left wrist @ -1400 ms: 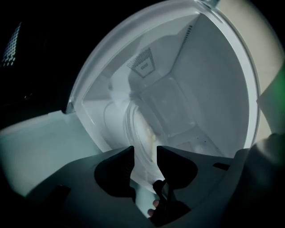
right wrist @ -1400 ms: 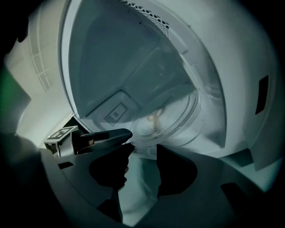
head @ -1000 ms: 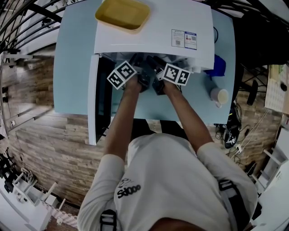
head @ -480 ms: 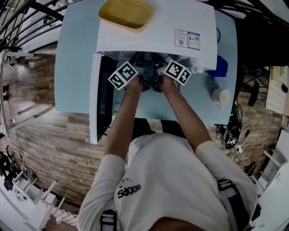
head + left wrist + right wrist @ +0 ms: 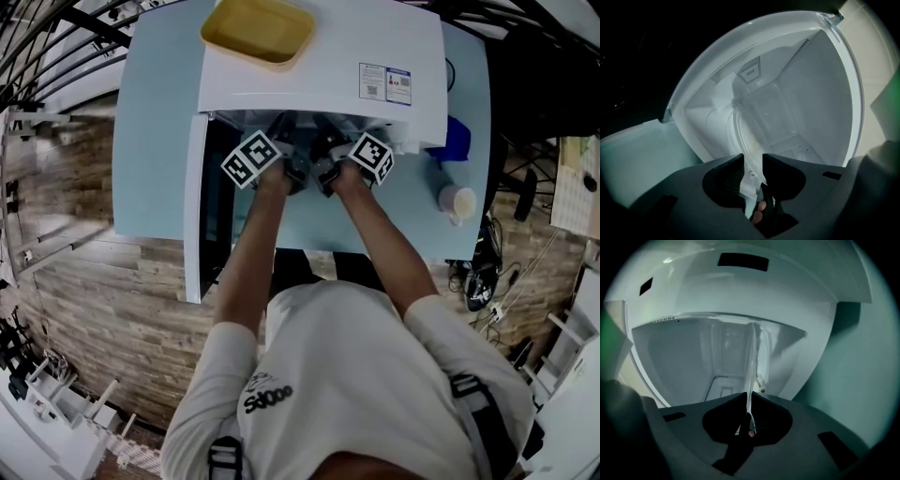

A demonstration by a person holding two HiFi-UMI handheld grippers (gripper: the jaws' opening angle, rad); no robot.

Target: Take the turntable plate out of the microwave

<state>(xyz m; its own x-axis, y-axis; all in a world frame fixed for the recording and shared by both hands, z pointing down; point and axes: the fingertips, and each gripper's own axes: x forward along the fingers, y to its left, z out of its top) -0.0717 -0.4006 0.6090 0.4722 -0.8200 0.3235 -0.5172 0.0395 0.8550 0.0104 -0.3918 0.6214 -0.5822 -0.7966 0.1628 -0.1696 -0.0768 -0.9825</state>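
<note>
Both sets of jaws are just closing on the turntable plate (image 5: pixel 751 362): my right gripper (image 5: pixel 749 416) is clamping its edge, my left gripper (image 5: pixel 753 164) is straddling it loosely.

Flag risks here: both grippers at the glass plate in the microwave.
The jaws of the right gripper have just been closing and pinch the plate by its thin edge; glass may slip or chip.
The jaws of the left gripper have just been closing but stand apart around the rim; pulling now would hang the plate from one grip.
Both grippers crowd the microwave opening; the plate could knock its frame.
</note>
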